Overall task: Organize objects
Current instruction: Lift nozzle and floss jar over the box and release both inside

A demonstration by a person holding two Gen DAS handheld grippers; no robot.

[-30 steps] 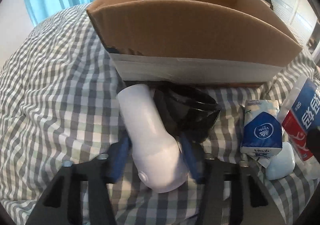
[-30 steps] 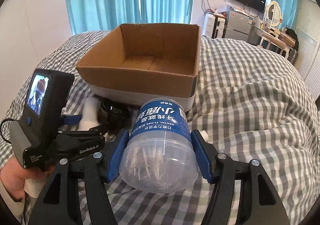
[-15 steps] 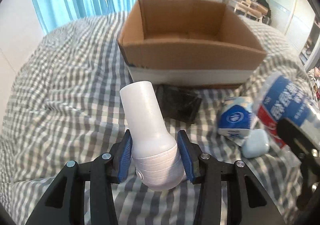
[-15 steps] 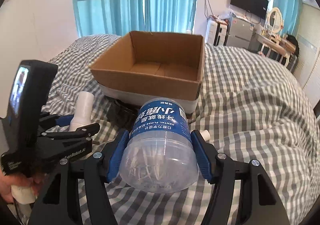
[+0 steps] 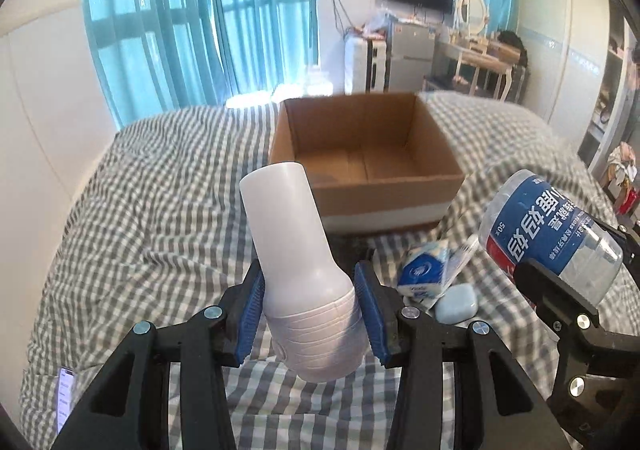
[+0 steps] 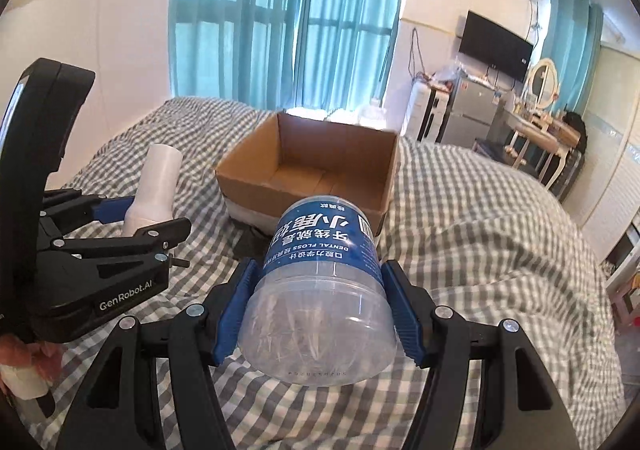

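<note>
Left wrist: left tongs [image 5: 310,312] clamped on white bottle [image 5: 298,262], right tongs [image 6: 318,310] gripping floss jar [image 6: 320,290] w/ blue label.

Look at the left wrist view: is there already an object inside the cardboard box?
No. The cardboard box shows only its bare brown floor, with nothing lying in it.

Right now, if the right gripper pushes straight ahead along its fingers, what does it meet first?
Probably the cardboard box: the right gripper, shut on the dental floss jar, points at its near wall or open top; depth is unclear.

box [image 5: 366,153] on bed [image 5: 160,209] | tissue pack [image 5: 422,274], case [image 5: 456,304] before box, right
</note>
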